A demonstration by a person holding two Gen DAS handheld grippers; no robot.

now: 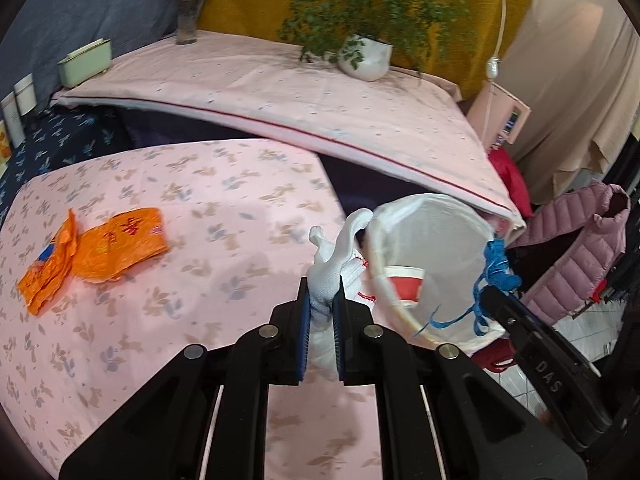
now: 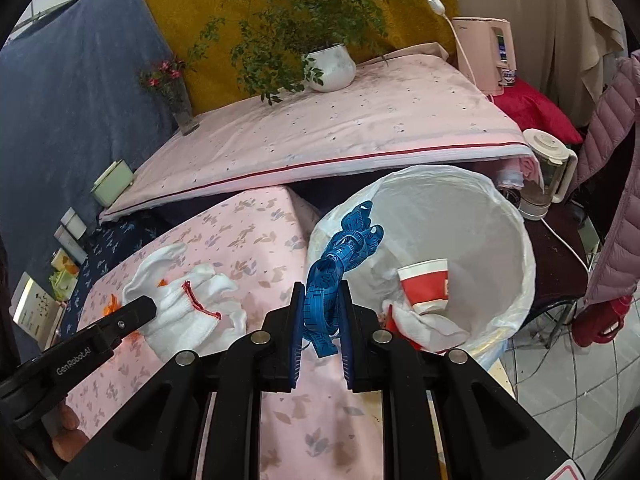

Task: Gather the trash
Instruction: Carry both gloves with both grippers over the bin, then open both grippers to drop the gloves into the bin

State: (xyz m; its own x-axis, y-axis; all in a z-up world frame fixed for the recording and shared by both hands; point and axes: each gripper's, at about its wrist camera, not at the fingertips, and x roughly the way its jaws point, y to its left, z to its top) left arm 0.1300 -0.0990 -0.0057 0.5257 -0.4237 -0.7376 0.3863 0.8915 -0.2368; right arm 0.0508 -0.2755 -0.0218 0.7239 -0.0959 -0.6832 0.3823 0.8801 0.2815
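Pink leaf-print cloth (image 1: 160, 312) is covering the table under both tools; a second, higher surface behind it is carrying a potted plant (image 1: 366, 56) and a vase of flowers (image 1: 188, 20), with mustard and blue drapes as backdrop.

Step in hand, by my reading: carrying two pieces of trash to the bin at once.

- Left gripper (image 1: 322, 300) — clenched on a white knit glove (image 1: 340, 260). Glove's fingers are sticking up and forward past the fingertips, its red-trimmed cuff hanging toward the bin side.
- Right gripper (image 2: 322, 304) — clamped on a bunched blue measuring tape (image 2: 348, 240). Loops are standing up ahead of the fingertips, over the near rim of the bin; a tail is dangling below the jaws.
- White-lined trash bin (image 2: 516, 240) is sitting just ahead and to the right of the right tool, off the table's edge, mouth tilted toward it. Inside: a red-and-white paper cup (image 2: 426, 286) and a crumpled white piece.
- Orange wrappers (image 1: 100, 252) are lying flat on the cloth, well to the left of the left tool, not yet collected.

Next move, as judged: the tape is needing only a short push forward over the opening before letting go — watch the loose tail snagging on the rim. The glove is sitting beside the rim, not above it, so the left tool is needing to travel right first. Wrappers afterward.
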